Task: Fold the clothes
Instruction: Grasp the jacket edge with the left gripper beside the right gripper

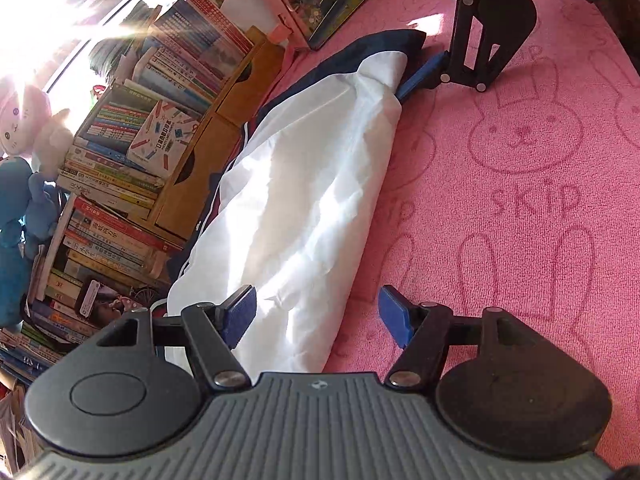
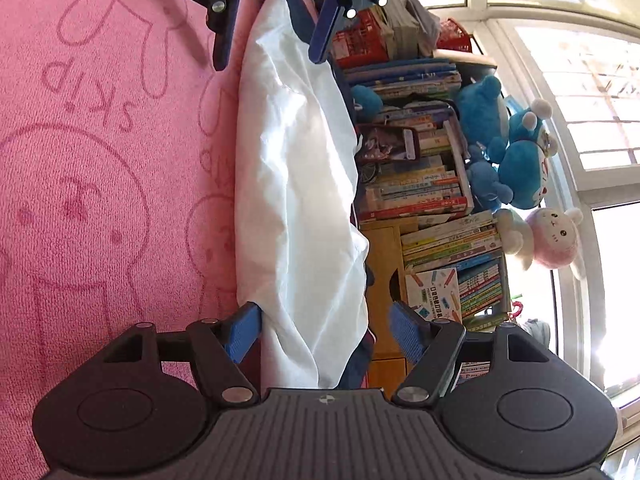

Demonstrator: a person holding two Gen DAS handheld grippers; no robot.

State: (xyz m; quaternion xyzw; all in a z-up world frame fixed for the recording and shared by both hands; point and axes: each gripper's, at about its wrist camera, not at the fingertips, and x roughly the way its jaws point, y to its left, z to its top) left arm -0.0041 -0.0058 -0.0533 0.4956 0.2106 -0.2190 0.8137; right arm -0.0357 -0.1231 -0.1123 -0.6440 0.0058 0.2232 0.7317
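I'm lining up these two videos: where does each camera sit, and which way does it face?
Left wrist: on the left hand-held gripper, looking along the white garment toward the right hand-held gripper.
Right wrist: on the right hand-held gripper, facing back along it.
Shared: garment, pink blanket, book stacks.

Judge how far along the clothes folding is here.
Done: the white garment with navy trim lies folded into a long narrow strip on the pink rabbit-print towel. In hand: nothing; left gripper and right gripper stand open at its ends. Left: probably folding it shorter.
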